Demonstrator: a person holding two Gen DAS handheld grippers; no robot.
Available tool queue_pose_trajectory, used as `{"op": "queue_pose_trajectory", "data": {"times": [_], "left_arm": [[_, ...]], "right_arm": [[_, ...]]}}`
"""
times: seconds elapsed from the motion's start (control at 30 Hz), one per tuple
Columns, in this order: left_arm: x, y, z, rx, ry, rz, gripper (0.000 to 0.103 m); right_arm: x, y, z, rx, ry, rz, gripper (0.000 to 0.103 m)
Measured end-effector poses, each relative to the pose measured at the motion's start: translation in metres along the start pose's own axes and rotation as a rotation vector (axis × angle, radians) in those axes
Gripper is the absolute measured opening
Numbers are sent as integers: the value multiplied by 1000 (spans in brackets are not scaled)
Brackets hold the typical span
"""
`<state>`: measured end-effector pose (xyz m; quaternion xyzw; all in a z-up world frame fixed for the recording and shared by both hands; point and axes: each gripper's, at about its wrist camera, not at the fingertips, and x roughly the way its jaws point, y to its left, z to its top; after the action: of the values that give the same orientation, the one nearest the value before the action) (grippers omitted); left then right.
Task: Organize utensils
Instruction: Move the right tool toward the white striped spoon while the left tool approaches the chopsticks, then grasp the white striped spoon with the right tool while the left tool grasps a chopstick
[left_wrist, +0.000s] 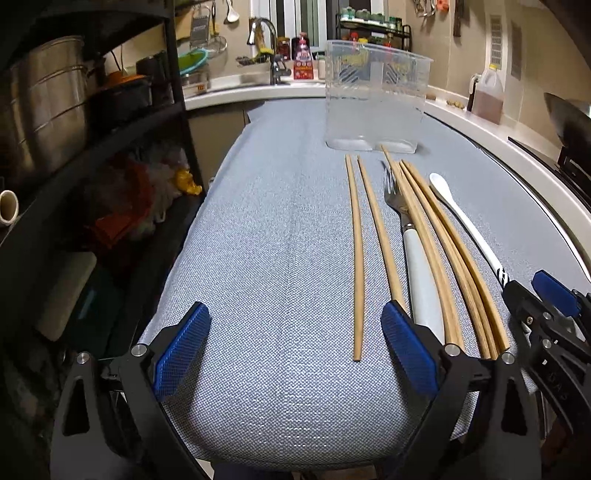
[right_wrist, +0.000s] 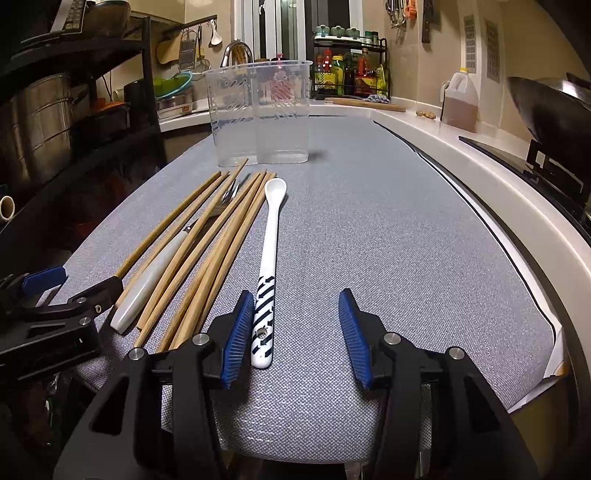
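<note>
Spoon (right_wrist: 270, 258) handle lies just inside the left pad of the right gripper (right_wrist: 295, 338), jaws parted and pressing on nothing, the long axis running straight ahead toward the clear container (right_wrist: 258, 114) at the far end of the grey-covered board (right_wrist: 388, 240); left gripper (left_wrist: 295, 354), spread wide and empty, straddles one chopstick (left_wrist: 356, 258) beside the fork (left_wrist: 413, 251)

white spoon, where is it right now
The white spoon lies flat on the grey cloth, just right of the chopsticks, its striped handle end between the open right gripper fingers.
</note>
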<state>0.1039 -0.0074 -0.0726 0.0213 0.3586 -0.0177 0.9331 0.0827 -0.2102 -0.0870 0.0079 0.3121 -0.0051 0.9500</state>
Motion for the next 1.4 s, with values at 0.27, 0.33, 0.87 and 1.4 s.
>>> {"op": "queue_pose_trajectory", "data": {"times": [0.27, 0.33, 0.87, 1.4], "left_arm": [[-6, -23, -11, 104, -122, -125, 15], [-6, -28, -15, 114, -156, -130, 6], [-63, -14, 16, 108, -282, -174, 6], [-93, -10, 59, 102, -402, -200, 6]], "right_arm": [[-8, 7, -15, -1, -84, 15, 25], [-10, 10, -20, -16, -124, 19, 21], [-47, -12, 5, 11, -199, 73, 10], [-65, -11, 50, -18, -342, 86, 9]]}}
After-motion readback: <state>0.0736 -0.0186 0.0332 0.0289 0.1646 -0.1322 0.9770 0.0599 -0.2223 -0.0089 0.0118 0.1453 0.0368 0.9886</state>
